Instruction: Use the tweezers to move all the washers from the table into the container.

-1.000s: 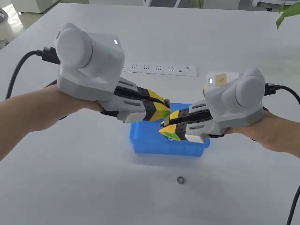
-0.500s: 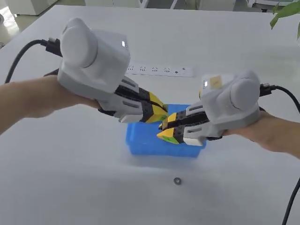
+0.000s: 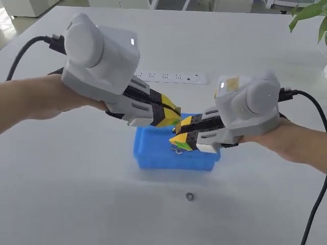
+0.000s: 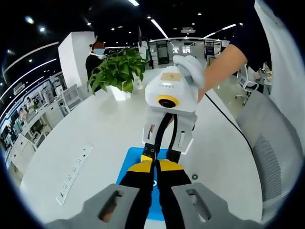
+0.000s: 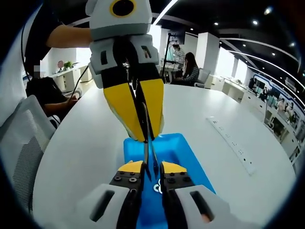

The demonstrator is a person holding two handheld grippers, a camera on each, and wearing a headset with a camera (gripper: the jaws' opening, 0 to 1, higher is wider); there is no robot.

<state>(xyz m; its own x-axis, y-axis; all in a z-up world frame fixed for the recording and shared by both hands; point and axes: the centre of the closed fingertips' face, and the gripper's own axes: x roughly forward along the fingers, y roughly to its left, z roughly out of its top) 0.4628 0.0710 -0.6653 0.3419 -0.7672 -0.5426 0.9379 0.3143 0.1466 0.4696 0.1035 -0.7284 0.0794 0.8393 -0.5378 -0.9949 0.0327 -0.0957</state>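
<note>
While jaws flank tweezers point(image 5: 146, 152) over container point(image 3: 153, 159), washer point(image 3: 189, 196) apart — on table point(image 3: 87, 204).

the left gripper point(image 3: 175, 114) and the right gripper point(image 3: 179, 141) meet almost tip to tip, the first coming in from the left, the second from the right. the container point(image 3: 153, 154) sits on the table point(image 3: 76, 194) right beneath both sets of jaws. the tweezers point(image 5: 145, 143) sit between the left gripper's jaws and reach towards the right gripper's jaws, their tips over the container's inside. a few washers point(image 3: 177, 150) lie in the container, under the right gripper's tips. one washer point(image 3: 189, 196) lies on the table, nearer the person than both grippers, apart from the container's near wall. a power strip point(image 3: 171, 77) lies beyond the grippers, past the container's far side. a plant point(image 3: 306, 13) stands well beyond the right gripper.
</note>
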